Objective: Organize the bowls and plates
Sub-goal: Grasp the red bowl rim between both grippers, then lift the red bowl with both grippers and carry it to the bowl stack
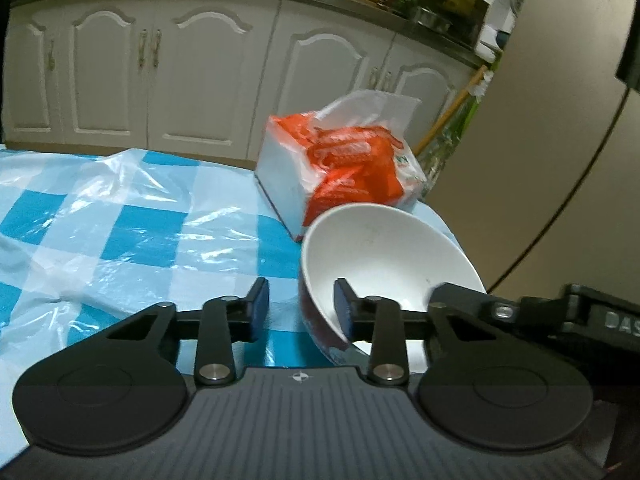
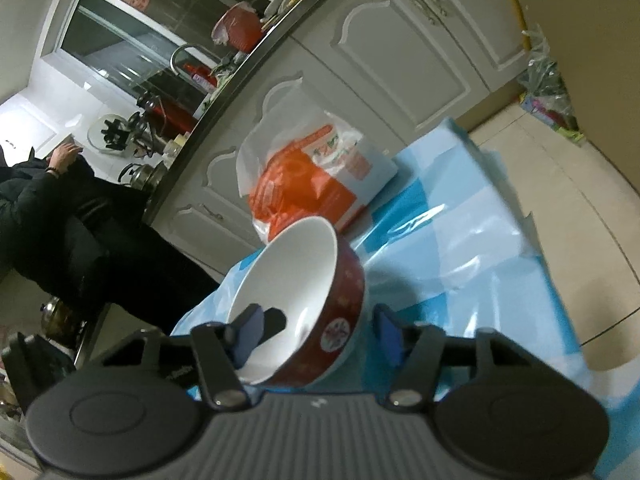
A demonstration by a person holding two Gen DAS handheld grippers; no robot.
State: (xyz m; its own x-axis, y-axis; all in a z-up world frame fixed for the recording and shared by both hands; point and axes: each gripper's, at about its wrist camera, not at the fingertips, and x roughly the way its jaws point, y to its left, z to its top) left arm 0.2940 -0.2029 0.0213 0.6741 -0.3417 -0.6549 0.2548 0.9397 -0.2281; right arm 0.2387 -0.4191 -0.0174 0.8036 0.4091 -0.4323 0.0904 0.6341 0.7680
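Left gripper [image 1: 302,306]: jaws part-open, straddling the near rim of the bowl [image 1: 384,256]; right finger [image 1: 343,306] inside the white interior, left finger [image 1: 258,304] outside, apart from the red wall. Whether the pads press cannot be told.

Right gripper [image 2: 320,330]: jaws either side of the same bowl [image 2: 316,304]; left finger [image 2: 252,330] inside the white interior, right finger [image 2: 387,332] outside, just beside the red wall. Contact cannot be told.

Bowl: tilted over the blue-checked tablecloth [image 1: 132,224].

Beyond the bowl: orange-and-white tissue pack [image 1: 344,172]; farther, white cabinets [image 1: 160,76].
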